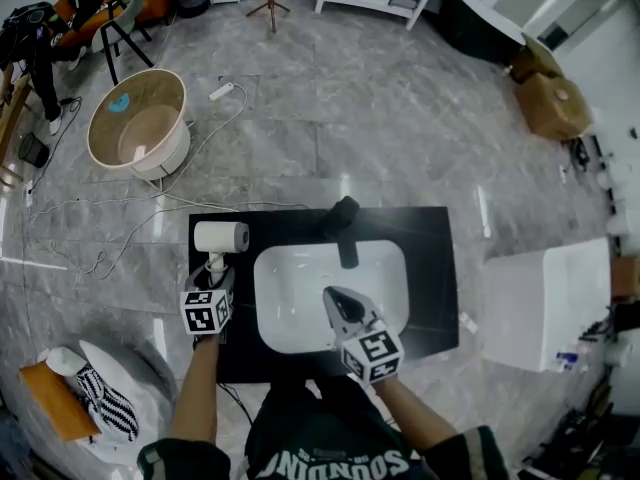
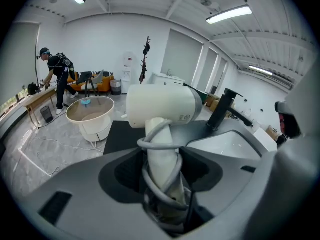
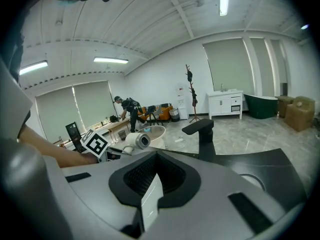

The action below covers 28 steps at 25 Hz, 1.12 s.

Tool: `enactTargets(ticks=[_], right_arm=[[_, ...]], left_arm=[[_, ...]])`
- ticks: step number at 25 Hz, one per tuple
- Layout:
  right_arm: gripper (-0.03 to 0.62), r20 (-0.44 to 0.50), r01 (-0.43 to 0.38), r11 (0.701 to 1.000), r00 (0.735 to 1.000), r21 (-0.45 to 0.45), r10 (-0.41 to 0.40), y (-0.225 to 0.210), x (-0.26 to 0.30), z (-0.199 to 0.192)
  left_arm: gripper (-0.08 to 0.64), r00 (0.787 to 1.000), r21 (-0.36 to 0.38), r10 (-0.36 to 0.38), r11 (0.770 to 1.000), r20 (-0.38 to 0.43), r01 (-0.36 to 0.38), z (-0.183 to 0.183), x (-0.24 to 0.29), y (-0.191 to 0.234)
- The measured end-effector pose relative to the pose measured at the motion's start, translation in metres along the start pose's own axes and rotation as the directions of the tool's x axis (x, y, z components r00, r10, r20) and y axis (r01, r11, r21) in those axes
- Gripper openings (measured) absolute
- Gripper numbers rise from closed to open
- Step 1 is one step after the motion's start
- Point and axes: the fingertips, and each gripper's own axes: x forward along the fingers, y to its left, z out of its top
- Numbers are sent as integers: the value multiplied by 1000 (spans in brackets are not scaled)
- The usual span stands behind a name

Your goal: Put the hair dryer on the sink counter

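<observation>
The white hair dryer [image 1: 221, 236] hangs over the left end of the black sink counter [image 1: 430, 268], its barrel pointing right. My left gripper [image 1: 213, 280] is shut on its handle, which has the grey cord wound round it. From the left gripper view the barrel [image 2: 160, 105] stands above the jaws, with the left gripper [image 2: 162, 184] clamped on the handle. Whether the dryer touches the counter I cannot tell. My right gripper [image 1: 338, 300] hovers over the white basin [image 1: 285, 313], shut and holding nothing. In its own view the right gripper [image 3: 150, 194] faces the black faucet [image 3: 200, 134].
A black faucet [image 1: 343, 230] stands behind the basin. On the floor lie a beige round tub [image 1: 140, 123] and loose white cables [image 1: 100, 238]. A white block [image 1: 545, 303] stands to the right, cardboard boxes [image 1: 550, 98] beyond. A person [image 2: 57, 79] bends over a far desk.
</observation>
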Motion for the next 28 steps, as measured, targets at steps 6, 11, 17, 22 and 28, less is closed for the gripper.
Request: enactTargets(ticks=[6,11,17,22,28], right_arm=[[0,-9,42,999,999,5,-42,-10,0,-7],[0,-37,63,998,997,2,-63,-16,-5,-8],[0,26,64,998,998,5,-64,-22,-7,-10],[0,18,77,997,997,19,-77,-27,-16,-12],[0,-5,58,998,998,-4,-58,-21,-29,1]], left_arm=[[219,998,-31,27,999,-58,-29,-5,22,13],[219,992,-49,59,997,-109,-64,-8,34,20],[219,980,-50,83,994,-179,-93,-17,41,26],[219,974,-8,87,996,-210,-91,-15,42,24],[270,974,20,115,993,-196,-113,-11,30,27]])
